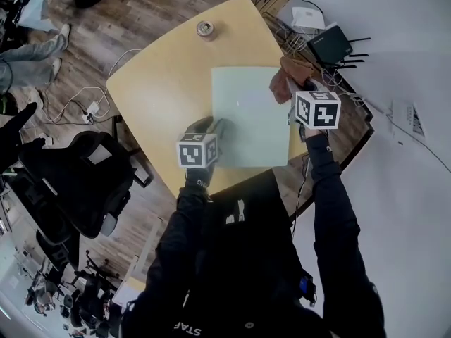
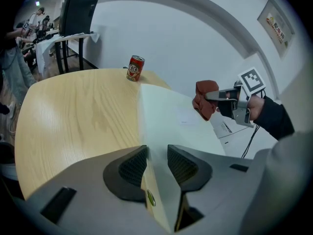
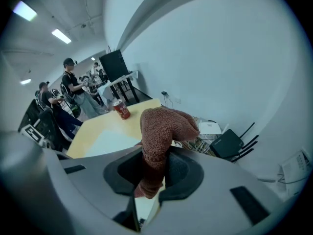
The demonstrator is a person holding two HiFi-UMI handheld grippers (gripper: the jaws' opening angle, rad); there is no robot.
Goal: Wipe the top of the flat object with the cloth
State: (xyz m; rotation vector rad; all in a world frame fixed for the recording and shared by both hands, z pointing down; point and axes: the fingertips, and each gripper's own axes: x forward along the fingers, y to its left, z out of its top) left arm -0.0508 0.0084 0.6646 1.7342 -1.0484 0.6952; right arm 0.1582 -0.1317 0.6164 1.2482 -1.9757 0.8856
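Observation:
A pale green flat board [image 1: 246,115] lies on the yellow wooden table [image 1: 162,76]. My left gripper [image 1: 215,127] is at the board's near left edge. In the left gripper view its jaws [image 2: 155,163] are shut on that edge of the board [image 2: 171,116]. My right gripper [image 1: 292,94] hovers over the board's far right corner, shut on a reddish-brown knitted cloth [image 1: 282,83]. The cloth [image 3: 161,126] sticks up from between the right gripper [image 3: 152,173] pads, off the board. From the left gripper view the cloth [image 2: 204,99] hangs above the board's right side.
A red drink can [image 1: 206,29] stands near the table's far edge, beyond the board. A black office chair [image 1: 84,174] is left of the table. A router [image 1: 330,44], cables and papers lie on the floor to the right. People stand in the background.

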